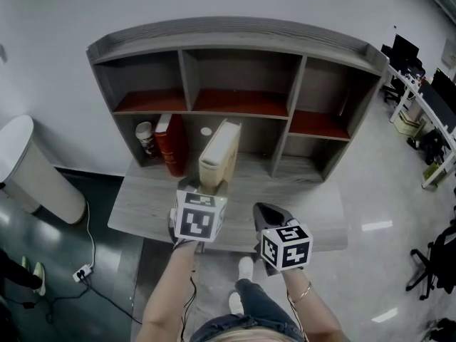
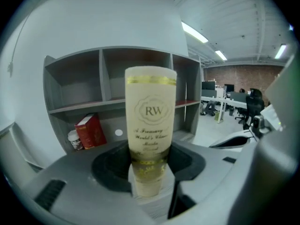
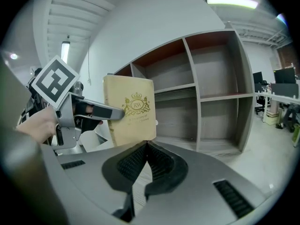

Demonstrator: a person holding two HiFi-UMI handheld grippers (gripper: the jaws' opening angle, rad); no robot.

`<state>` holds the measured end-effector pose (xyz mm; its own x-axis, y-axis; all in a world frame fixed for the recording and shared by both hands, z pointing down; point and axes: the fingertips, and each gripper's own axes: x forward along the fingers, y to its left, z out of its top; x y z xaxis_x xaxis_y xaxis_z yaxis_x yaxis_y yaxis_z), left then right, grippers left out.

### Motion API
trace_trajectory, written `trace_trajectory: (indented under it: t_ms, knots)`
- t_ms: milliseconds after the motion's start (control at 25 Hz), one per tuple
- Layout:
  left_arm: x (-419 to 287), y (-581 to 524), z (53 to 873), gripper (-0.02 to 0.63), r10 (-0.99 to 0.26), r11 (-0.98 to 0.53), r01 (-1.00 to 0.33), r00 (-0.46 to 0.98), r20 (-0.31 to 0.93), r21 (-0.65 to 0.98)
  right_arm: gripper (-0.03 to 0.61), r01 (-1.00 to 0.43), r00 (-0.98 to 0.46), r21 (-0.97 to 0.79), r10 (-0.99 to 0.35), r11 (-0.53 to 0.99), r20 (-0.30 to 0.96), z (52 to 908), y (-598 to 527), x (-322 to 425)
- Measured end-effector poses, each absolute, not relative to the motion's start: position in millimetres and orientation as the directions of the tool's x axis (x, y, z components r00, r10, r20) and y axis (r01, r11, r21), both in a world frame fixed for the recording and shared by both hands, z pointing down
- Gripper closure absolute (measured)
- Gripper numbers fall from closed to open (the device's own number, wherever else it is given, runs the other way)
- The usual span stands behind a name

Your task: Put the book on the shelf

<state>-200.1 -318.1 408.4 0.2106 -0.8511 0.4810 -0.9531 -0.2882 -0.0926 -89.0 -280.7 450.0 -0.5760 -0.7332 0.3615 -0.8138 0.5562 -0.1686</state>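
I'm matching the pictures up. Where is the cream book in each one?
Head view: cream book at centre, in the left gripper.
Left gripper view: cream book at centre, spine facing, between the jaws.
Right gripper view: cream book left of centre, cover showing.
Shared landmark: the grey shelf unit behind it.

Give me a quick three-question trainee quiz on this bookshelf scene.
1. True or false: the jaws of the right gripper are shut on nothing.
2. What holds the cream book? A) left gripper B) right gripper C) nothing
3. Which compartment of the shelf holds the red book?
Key: 1 true; 2 A; 3 lower left.
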Motion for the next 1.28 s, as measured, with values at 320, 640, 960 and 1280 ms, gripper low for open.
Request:
trace_trajectory:
  t_ms: [320, 640, 960, 1280]
  knots:
    - [-197.9, -329.4, 387.8, 0.400, -0.850, -0.324, -0.920, 0.180, 0.495, -0.222, 0.569, -0.801, -0.595, -0.185, -0.719, 0.570, 0.360, 442.2, -290.5, -104.0]
    - [-203.4, -341.5, 366.2, 0.400, -0.862, -0.332, -0.849, 0.095, 0.498, -0.412, 0.569, -0.788, -0.609, -0.164, -0.716, 0.593, 0.342, 429.0, -303.4, -111.3]
    - [-200.9, -360.6, 334.7, 0.400, -0.897, -0.310, -0.736, 0.016, 0.443, -0.601, 0.569, -0.785, -0.611, -0.157, -0.709, 0.599, 0.352, 425.9, -315.6, -111.7]
    - [-197.8, -378.2, 312.9, 0.400, -0.914, -0.281, -0.634, -0.053, 0.402, -0.721, 0.571, -0.798, -0.595, -0.152, -0.724, 0.583, 0.349, 414.1, -330.6, -107.6]
